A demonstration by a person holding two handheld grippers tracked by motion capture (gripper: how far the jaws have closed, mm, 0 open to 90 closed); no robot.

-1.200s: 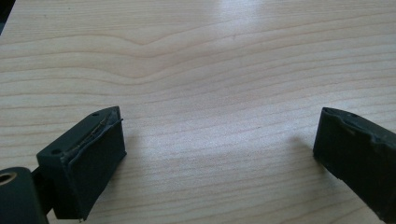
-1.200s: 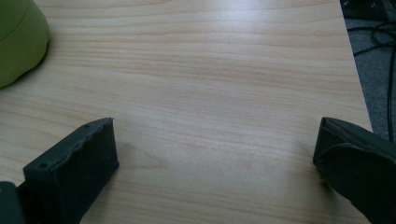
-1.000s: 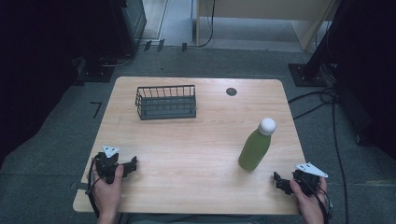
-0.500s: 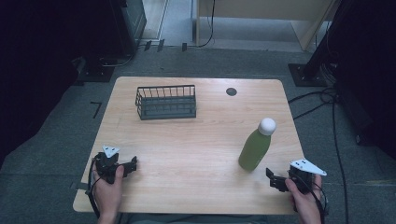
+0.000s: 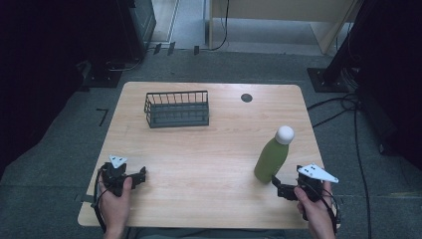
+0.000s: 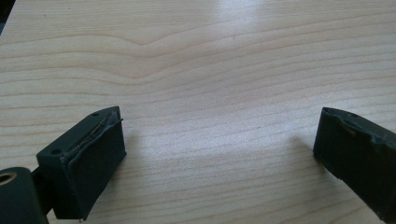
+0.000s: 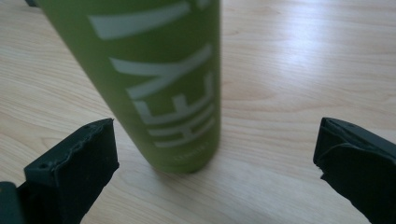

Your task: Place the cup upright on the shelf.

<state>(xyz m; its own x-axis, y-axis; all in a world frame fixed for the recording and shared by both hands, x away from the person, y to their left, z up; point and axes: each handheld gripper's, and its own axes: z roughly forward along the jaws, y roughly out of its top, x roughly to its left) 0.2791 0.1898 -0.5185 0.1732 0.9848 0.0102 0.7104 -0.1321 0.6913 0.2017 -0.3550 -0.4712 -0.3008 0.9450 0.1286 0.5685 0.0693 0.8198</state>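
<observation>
Approach phase: right hand-held gripper (image 5: 282, 188), jaws spread wide, has advanced leftward to the tall green metal bottle (image 5: 271, 159), grasp imminent; left hand-held gripper (image 5: 135, 175) rests open.

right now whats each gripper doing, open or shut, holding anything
Left gripper: open, holding nothing, over the table.
Right gripper: open, holding nothing, jaws close to the base of the green bottle.

The high view is looking down from 6 o'clock over the whole table (image 5: 199, 149). Each gripper view is skimming the wood closely; the right one is sharing the green bottle (image 7: 159, 84) at 4 o'clock.
</observation>
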